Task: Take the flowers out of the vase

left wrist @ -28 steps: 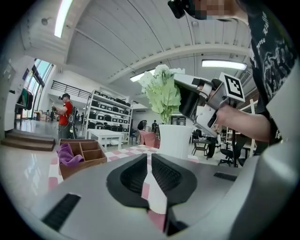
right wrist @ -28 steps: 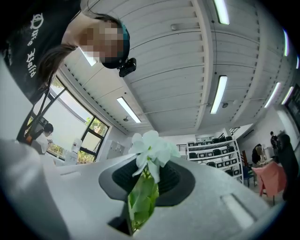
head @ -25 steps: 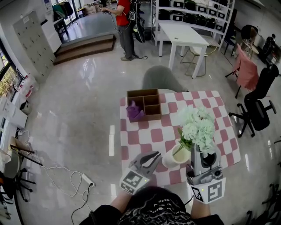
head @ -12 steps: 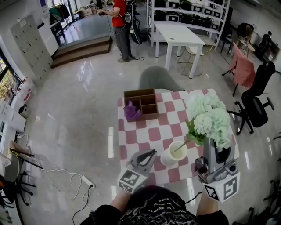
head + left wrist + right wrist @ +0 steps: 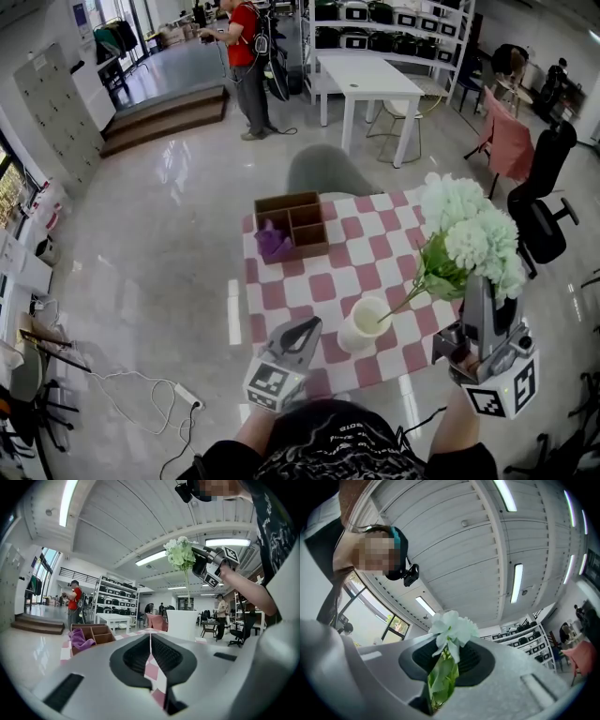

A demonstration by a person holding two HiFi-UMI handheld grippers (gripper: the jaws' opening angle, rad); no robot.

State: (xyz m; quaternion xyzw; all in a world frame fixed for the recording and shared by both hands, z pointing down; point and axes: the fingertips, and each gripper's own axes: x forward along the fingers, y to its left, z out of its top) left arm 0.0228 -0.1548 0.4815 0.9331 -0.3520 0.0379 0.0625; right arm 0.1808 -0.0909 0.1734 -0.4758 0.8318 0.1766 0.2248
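Observation:
A bunch of white and pale green flowers (image 5: 469, 239) hangs above the right side of the checked table (image 5: 323, 286). My right gripper (image 5: 480, 289) is shut on the flowers' stems below the heads and points upward. One thin stem slants down to the mouth of the white vase (image 5: 361, 326); I cannot tell whether its end is still inside. In the right gripper view a white bloom (image 5: 452, 626) and green leaves (image 5: 442, 679) sit between the jaws. My left gripper (image 5: 307, 330) is shut and empty, just left of the vase, which stands ahead of it (image 5: 182, 624).
A wooden divided box (image 5: 292, 225) with a purple cloth (image 5: 273, 244) sits at the table's far left corner. A grey chair (image 5: 323, 173) stands behind the table and a black office chair (image 5: 539, 216) to the right. A person in red (image 5: 242, 47) stands far off.
My right gripper has risen and drifted right with the flowers, drawing the stems up from the vase. The left gripper has hardly moved.

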